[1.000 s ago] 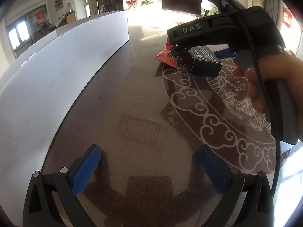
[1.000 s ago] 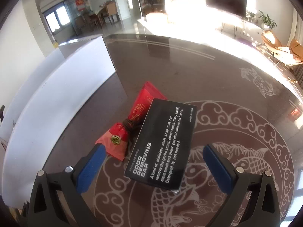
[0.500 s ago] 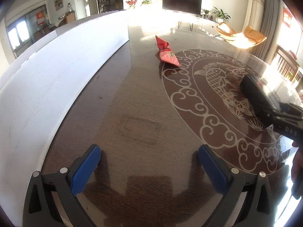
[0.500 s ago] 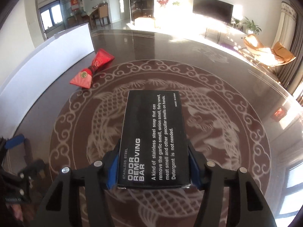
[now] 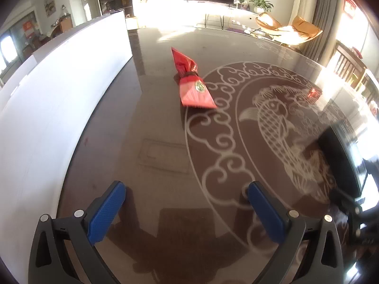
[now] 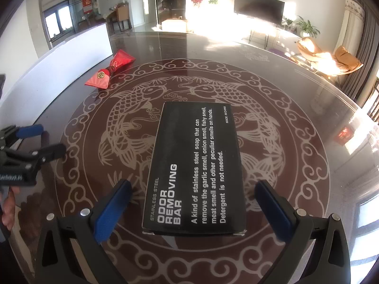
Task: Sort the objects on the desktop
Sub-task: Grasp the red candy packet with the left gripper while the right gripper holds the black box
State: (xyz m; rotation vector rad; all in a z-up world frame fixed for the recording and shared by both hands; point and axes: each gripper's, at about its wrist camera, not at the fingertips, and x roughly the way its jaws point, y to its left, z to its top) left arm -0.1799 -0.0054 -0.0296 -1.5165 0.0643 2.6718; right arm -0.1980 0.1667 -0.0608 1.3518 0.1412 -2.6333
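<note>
A black box (image 6: 194,168) printed "ODOR REMOVING BAR" lies flat on the fish-patterned table (image 6: 132,108). My right gripper (image 6: 193,187) straddles its near end; its jaws are opening and both blue pads stand clear of the box's sides. A red foil packet (image 5: 191,82) lies farther off near the white board, also seen as the red packet (image 6: 110,72) in the right wrist view. My left gripper (image 5: 186,187) hovers open over bare table with nothing between its fingers. In the left wrist view the black box (image 5: 341,156) shows at the right edge.
A long white board (image 5: 59,94) stands upright along the table's left side. The left gripper (image 6: 42,140) and the hand (image 6: 8,206) holding it show at the left of the right wrist view. The table's rim (image 6: 331,87) curves round at the right.
The right gripper closed on the black box beside the red packet, carried it to the middle of the fish pattern, and has now spread off it. The left gripper moved closer to the red packet.
</note>
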